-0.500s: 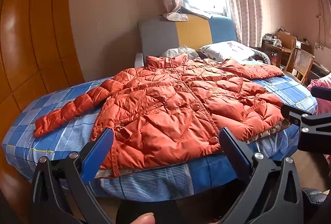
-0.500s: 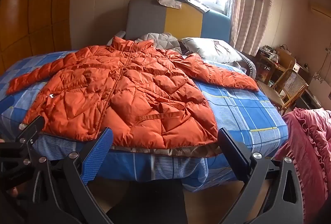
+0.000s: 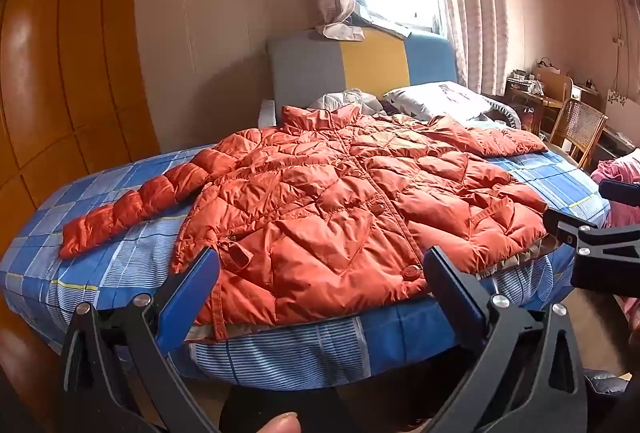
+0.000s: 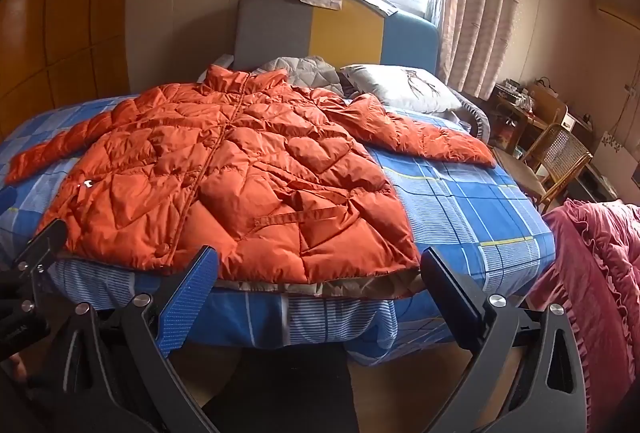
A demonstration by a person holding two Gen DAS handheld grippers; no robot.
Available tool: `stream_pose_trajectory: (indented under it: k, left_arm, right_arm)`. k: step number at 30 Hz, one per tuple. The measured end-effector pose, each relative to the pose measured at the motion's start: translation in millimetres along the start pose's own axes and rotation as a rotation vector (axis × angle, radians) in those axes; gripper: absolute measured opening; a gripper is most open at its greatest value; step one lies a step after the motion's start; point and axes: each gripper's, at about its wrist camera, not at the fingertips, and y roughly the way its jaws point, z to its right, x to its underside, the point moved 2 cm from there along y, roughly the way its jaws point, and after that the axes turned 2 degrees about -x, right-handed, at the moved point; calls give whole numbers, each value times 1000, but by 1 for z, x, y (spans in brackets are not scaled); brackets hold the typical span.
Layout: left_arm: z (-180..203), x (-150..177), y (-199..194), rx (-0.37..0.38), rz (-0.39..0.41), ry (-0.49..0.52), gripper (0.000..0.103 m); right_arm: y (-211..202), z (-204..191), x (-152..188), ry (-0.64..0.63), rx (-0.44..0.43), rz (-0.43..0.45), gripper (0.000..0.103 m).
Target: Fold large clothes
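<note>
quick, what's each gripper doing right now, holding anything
Left gripper: jaws open, holding nothing.
Right gripper: jaws open, holding nothing; jacket untouched.

A bed (image 4: 460, 209) with a blue plaid sheet fills the middle of the frame, its grey, yellow and blue headboard (image 4: 336, 33) against the wall. A pale pillow (image 4: 400, 89) lies at its head. Curtains (image 4: 476, 1) flank a bright window at top. A cane chair (image 4: 560, 157) stands at right; a pink ruffled blanket (image 4: 592, 273) sits lower right.
</note>
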Motion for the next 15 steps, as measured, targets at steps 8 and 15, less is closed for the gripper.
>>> stream_pose_trajectory:
  k: [8,15]
  left_arm:
    - [-6,6,1,5,4,-14,101]
    - [-6,8,1,4,0,-28,101]
  right_arm:
    - [-1,5,0,4,-1,2,100]
    - [0,4,1,3,3,-3,100]
